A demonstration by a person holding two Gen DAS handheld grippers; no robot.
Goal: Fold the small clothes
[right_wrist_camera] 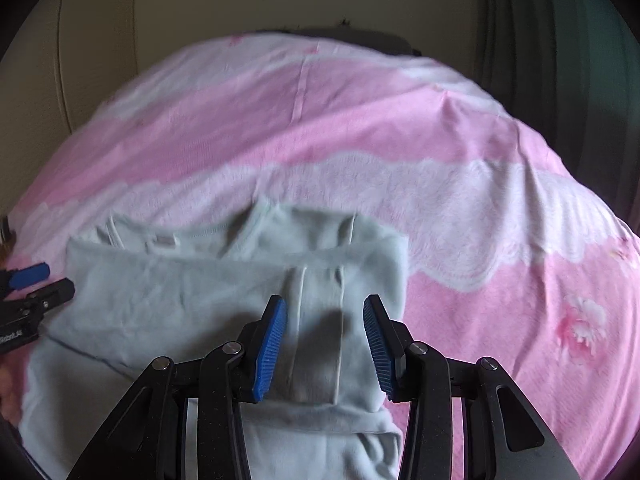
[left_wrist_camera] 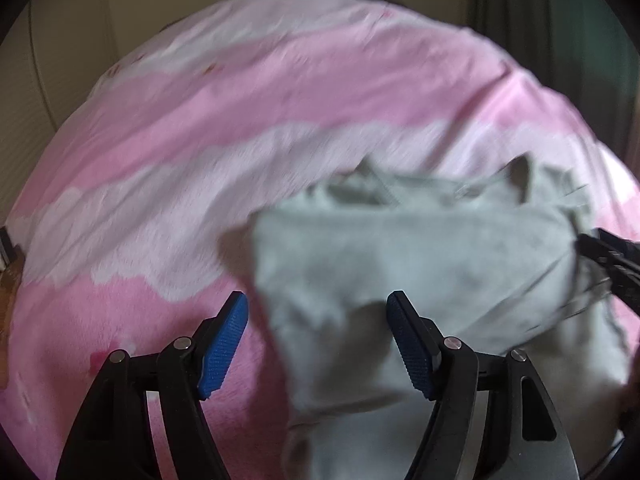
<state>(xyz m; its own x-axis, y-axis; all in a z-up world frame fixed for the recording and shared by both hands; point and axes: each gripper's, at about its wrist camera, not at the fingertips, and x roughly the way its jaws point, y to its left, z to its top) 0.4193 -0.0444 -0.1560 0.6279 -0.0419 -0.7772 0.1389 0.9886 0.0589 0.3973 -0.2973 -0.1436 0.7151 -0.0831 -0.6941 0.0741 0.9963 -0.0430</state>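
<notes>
A pink blanket (right_wrist_camera: 360, 128) with wavy white lace-print bands and a pale flower motif covers the bed; its surface looks soft and fleecy, pulled into shallow creases. On it lies the pale grey garment (right_wrist_camera: 192, 296), a thin knit piece folded over itself so that a broad flap crosses its middle, with a neckline and a small sewn label showing just above the fold in the right wrist view.

Going left to right in the left wrist view, the left tongs (left_wrist_camera: 316, 344) stand open, their ribbed blue pads (left_wrist_camera: 224, 352) well apart and holding nothing; the left pad hangs over bare blanket, the right one over the garment's (left_wrist_camera: 420, 264) left part. Farther right, the black tip of the other tool pokes in at the frame edge by the cloth's right side. This whole view is smeared by motion blur, so seams and edges are hard to make out.

In the right wrist view, the left tool's blue-padded tip (right_wrist_camera: 28, 276) shows at the far left, just beside the garment's edge. The right tongs (right_wrist_camera: 326, 344) are open too, spread over a narrow ribbed strip of the fabric, gripping nothing. The garment's lower end is hidden behind the tool bodies and cut off by the frame.
</notes>
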